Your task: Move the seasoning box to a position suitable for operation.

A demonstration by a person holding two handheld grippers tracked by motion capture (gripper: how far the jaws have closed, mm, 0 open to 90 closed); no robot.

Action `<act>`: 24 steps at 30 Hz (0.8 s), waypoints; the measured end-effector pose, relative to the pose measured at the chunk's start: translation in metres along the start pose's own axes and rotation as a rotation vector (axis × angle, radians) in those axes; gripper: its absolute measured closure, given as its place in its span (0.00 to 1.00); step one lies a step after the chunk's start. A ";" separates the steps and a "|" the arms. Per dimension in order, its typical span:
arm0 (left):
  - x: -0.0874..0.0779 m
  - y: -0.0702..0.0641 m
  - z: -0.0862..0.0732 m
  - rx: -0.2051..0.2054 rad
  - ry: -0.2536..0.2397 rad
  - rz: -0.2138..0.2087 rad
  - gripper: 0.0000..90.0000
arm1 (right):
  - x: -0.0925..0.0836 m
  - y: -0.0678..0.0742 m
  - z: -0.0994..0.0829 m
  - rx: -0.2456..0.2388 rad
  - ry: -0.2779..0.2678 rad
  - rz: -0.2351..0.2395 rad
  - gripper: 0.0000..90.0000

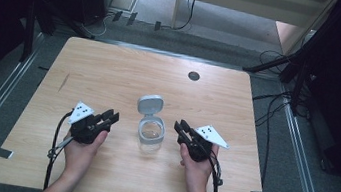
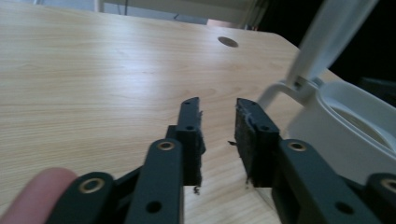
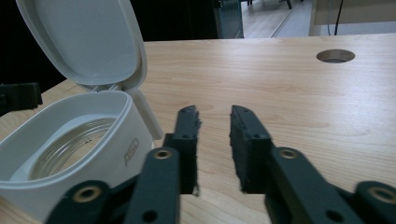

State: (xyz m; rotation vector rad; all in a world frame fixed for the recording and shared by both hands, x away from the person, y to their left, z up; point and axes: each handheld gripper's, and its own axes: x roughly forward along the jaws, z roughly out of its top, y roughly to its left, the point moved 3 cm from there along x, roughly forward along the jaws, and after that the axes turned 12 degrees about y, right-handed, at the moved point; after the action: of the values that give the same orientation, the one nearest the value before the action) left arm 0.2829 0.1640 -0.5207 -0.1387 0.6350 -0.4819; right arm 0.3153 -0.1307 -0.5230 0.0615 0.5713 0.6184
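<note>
Likely step: closing the raised grey flip lid (image 1: 150, 105) of the clear glass jar with grey collar (image 1: 151, 134); best steadying the collar, then pressing the lid down squarely. Jar mid-table (image 1: 112, 67), between left tool (image 1: 108, 118) and right tool (image 1: 182, 129); both near, untouching, jaws slightly apart, empty

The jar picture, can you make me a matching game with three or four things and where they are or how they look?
Things:
1. jar
2. lid
3. left gripper
4. round hole

Descriptions:
A. in the tabletop, far side
B. flipped up, open
C. left of the jar, fingers slightly apart
D. standing between the two grippers

Pairs: 1-D, 2-B, 3-C, 4-A
</note>
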 end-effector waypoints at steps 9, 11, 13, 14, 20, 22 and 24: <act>0.023 -0.035 -0.013 0.089 0.093 -0.061 1.00 | 0.013 0.015 -0.006 -0.043 0.034 -0.008 0.97; 0.025 -0.039 -0.014 0.097 0.094 -0.065 1.00 | 0.013 0.016 -0.007 -0.050 0.033 -0.007 0.97; 0.026 -0.046 -0.015 0.112 0.098 -0.073 1.00 | 0.013 0.020 -0.009 -0.049 0.038 -0.004 0.97; 0.026 -0.049 -0.015 0.116 0.098 -0.072 1.00 | 0.013 0.021 -0.011 -0.052 0.042 -0.004 0.97; 0.027 -0.050 -0.015 0.126 0.101 -0.065 1.00 | 0.012 0.030 -0.018 -0.062 0.049 0.001 0.98; 0.027 -0.049 -0.016 0.130 0.105 -0.061 1.00 | 0.009 0.034 -0.021 -0.055 0.051 0.005 0.98; 0.026 -0.048 -0.016 0.126 0.107 -0.056 1.00 | 0.006 0.038 -0.024 -0.065 0.054 -0.001 0.98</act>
State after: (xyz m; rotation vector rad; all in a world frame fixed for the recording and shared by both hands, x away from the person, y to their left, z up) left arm 0.2730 0.1097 -0.5349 -0.0112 0.7043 -0.5854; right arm 0.2867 -0.0982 -0.5378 -0.0164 0.6026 0.6386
